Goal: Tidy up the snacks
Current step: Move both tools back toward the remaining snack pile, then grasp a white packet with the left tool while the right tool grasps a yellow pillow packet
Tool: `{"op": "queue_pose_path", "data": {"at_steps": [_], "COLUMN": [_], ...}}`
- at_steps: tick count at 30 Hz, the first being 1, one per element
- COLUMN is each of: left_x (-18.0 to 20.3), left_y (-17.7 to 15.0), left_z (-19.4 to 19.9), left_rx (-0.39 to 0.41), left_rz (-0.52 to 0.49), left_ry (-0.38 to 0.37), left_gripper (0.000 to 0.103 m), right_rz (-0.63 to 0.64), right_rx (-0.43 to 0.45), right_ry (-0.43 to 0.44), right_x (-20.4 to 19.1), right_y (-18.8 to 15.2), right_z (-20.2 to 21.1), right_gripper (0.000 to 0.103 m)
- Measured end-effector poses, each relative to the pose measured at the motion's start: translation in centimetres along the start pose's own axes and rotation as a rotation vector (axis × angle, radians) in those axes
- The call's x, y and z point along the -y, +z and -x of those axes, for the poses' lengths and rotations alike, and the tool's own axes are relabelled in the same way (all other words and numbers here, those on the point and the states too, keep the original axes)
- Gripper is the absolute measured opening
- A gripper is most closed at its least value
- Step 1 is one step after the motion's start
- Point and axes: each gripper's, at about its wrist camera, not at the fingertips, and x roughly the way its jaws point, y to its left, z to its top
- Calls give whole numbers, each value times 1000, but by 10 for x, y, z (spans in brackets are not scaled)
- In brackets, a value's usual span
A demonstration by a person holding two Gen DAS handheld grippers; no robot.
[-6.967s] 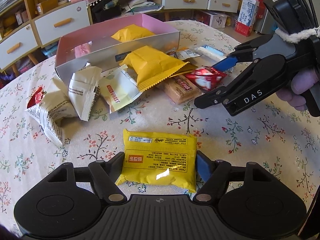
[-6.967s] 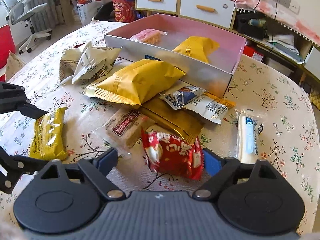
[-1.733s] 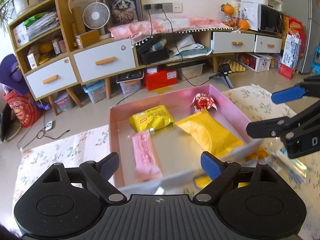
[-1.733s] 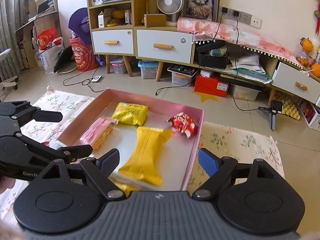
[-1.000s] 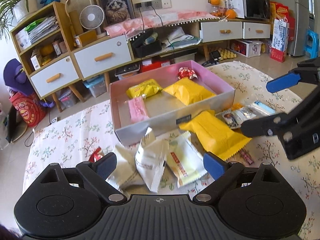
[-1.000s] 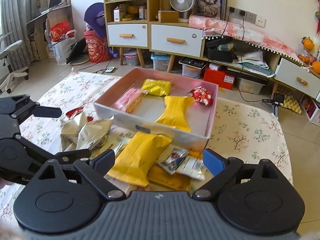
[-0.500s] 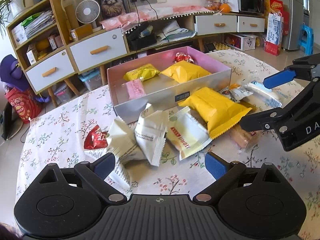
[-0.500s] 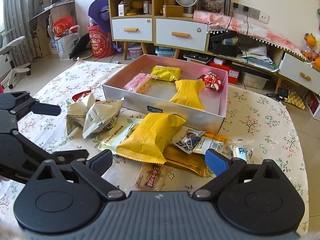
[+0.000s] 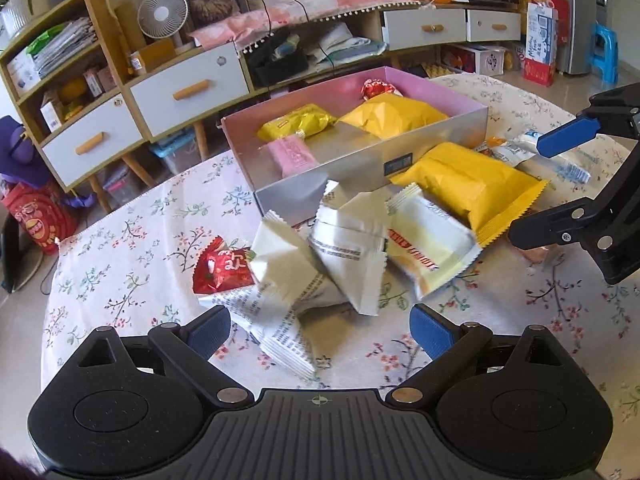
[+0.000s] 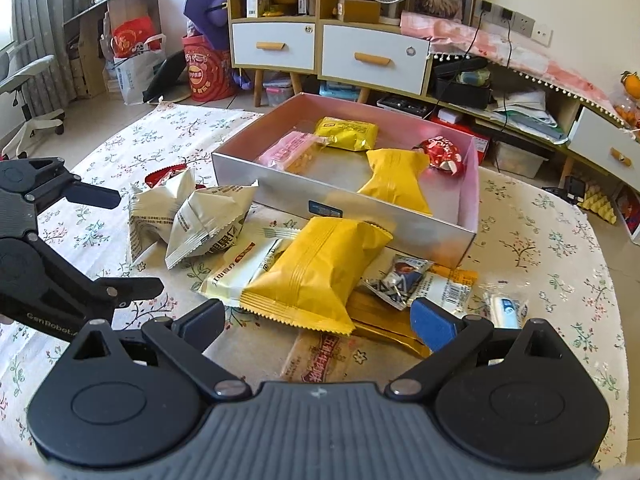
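Left gripper [image 9: 318, 330] and right gripper [image 10: 316, 320] both spread wide, empty. White snack packets [image 9: 316, 264] just ahead of left; large yellow packet [image 10: 316, 264] ahead of right; pink box [image 10: 472, 184] beyond.

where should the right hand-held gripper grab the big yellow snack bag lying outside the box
Probably the big yellow snack bag across its puffy middle, from above. It lies flat on other packets, its crimped near end toward the open right hand-held gripper, and its width looks to fit between the fingers.
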Motion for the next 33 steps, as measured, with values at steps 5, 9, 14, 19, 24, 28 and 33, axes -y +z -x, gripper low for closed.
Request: {"op": "queue_pose_path", "data": {"at_steps": [5,9,14,19,24,28,33], "left_x": [-16,-19,-11,-5,0,5,11], "left_y": [3,10,22,35,42,42,39], "left_z": [-2,3,2,-1,-10,-19,-29], "left_rx": [0,42,79,110,89,56,14], "left_rz": [54,89,81,87,98,95,86], "left_ry": [-11,-24,-24,-43,-71,-74,-37], "left_gripper": [97,97,95,81,61,51,51], "right_rz": [-21,-23,-43,-72,-110,-124,-123], "right_rx": [-19,-26,-34,-45,-54,-63,-60], "right_ry": [-5,-7,-14,-18,-14,-7,5], "right_x": [-1,-2,1,6,12,15,17], "right_y": [4,8,12,16,16,14,14], "right_z": [-9,-14,-21,-28,-34,-36,-34], "right_gripper": [99,99,98,92,84,78,71]}}
